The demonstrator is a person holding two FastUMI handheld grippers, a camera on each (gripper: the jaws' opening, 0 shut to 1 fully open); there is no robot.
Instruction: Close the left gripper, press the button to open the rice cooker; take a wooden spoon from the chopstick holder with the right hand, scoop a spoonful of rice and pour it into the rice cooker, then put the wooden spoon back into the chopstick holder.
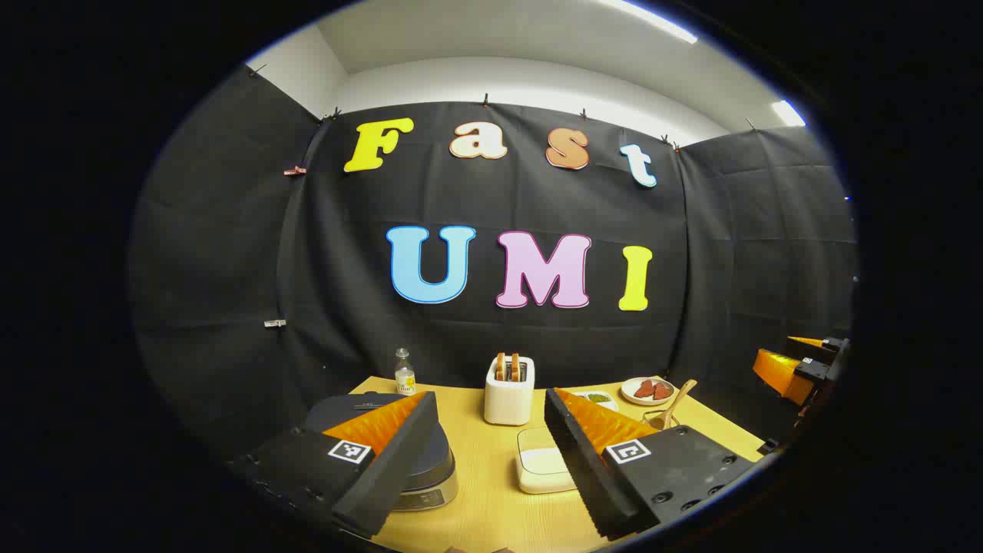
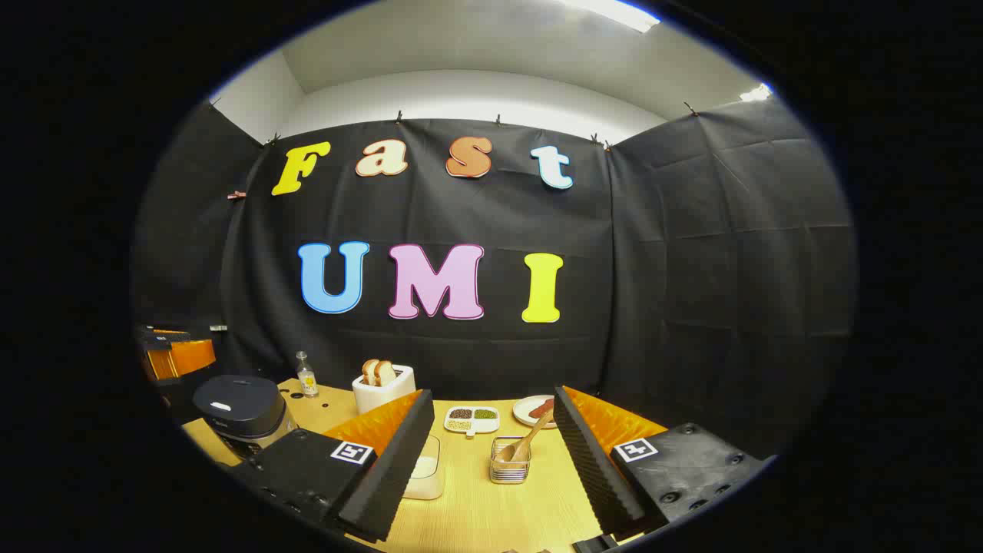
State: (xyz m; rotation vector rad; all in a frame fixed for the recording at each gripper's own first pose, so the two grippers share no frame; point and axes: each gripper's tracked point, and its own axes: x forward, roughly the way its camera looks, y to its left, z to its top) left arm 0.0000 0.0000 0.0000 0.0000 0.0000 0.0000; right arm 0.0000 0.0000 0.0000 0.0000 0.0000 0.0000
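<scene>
Both claws hang above the yellow table (image 2: 476, 507) with nothing between their fingers: the left gripper (image 1: 491, 461) is spread wide, and the right gripper (image 2: 491, 461) is spread just as wide. In the left gripper view the rice cooker (image 1: 430, 468) sits low and dark just behind that claw's left finger, lid down; the right gripper view shows it at the table's left end, near a small bottle (image 2: 306, 375). Its button I cannot pick out, so the press will need a closer look. It looks like a heavy, steady body that should not slide under a firm push from fingers pressed together. The wooden spoon (image 2: 526, 443) leans in the wire chopstick holder (image 2: 510, 470), bowl down, handle slanting up to the right, between the right claw's fingers and farther off. It should be light, stiff and a little smooth; I would pinch the handle partway up, clear of the rim. A pale lidded container (image 2: 425, 476), perhaps the rice, stands just beside the holder.
</scene>
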